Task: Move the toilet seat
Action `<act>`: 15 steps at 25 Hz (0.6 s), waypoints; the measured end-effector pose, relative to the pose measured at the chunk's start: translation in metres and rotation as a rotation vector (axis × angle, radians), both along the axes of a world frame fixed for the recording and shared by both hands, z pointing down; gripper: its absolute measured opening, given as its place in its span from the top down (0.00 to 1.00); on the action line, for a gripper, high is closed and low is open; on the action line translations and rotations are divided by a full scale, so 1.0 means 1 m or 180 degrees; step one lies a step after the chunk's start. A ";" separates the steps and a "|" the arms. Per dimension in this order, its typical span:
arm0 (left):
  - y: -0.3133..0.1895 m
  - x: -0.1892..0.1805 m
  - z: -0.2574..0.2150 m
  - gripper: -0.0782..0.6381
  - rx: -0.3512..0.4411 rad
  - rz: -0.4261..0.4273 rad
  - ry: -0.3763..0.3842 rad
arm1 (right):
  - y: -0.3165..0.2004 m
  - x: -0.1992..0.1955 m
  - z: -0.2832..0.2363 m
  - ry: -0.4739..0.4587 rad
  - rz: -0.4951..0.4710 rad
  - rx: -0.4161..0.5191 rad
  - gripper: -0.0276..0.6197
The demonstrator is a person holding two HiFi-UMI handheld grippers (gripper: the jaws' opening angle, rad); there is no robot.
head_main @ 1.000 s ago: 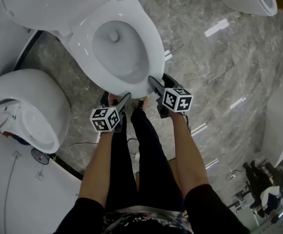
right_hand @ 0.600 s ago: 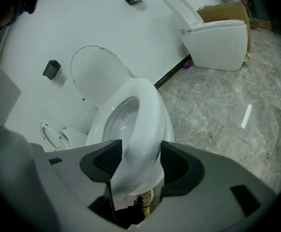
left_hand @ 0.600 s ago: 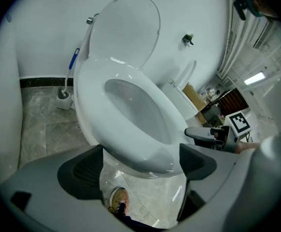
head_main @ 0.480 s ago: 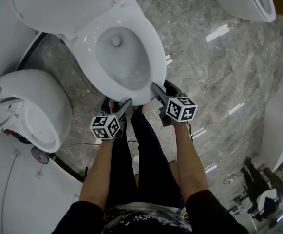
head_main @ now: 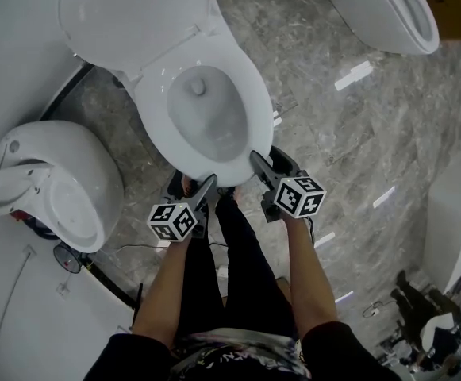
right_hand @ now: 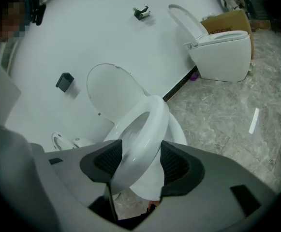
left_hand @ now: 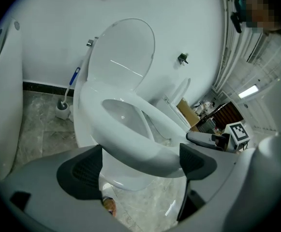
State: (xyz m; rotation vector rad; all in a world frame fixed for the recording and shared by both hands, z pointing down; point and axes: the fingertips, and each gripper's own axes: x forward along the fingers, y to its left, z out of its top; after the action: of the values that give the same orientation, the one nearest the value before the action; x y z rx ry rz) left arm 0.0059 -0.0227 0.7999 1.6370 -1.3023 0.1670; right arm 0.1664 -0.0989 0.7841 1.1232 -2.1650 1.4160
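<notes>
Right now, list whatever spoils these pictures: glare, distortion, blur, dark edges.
Head view: sharp, with bright streaks of glare on the marble floor and sheen on the toilet seat. Left gripper view: strong fisheye bending, dark corners, a mosaic patch top right. Right gripper view: the same fisheye curve, one glare streak on the floor, a mosaic patch top left.

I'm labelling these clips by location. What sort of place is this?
Likely a toilet showroom or test room, not a home bathroom: the near toilet, a second toilet and a third toilet share one marble floor, no stalls between.
</notes>
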 end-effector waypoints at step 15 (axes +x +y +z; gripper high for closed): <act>-0.025 -0.024 -0.070 0.18 0.0205 -0.0579 0.0372 | -0.026 -0.022 -0.079 -0.0447 0.0229 0.0138 0.55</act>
State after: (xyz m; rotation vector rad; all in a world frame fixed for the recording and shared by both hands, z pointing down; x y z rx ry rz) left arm -0.0179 -0.0476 0.7296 1.5482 -1.3698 -0.0804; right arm 0.1448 -0.1245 0.7048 1.1597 -2.2823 1.5279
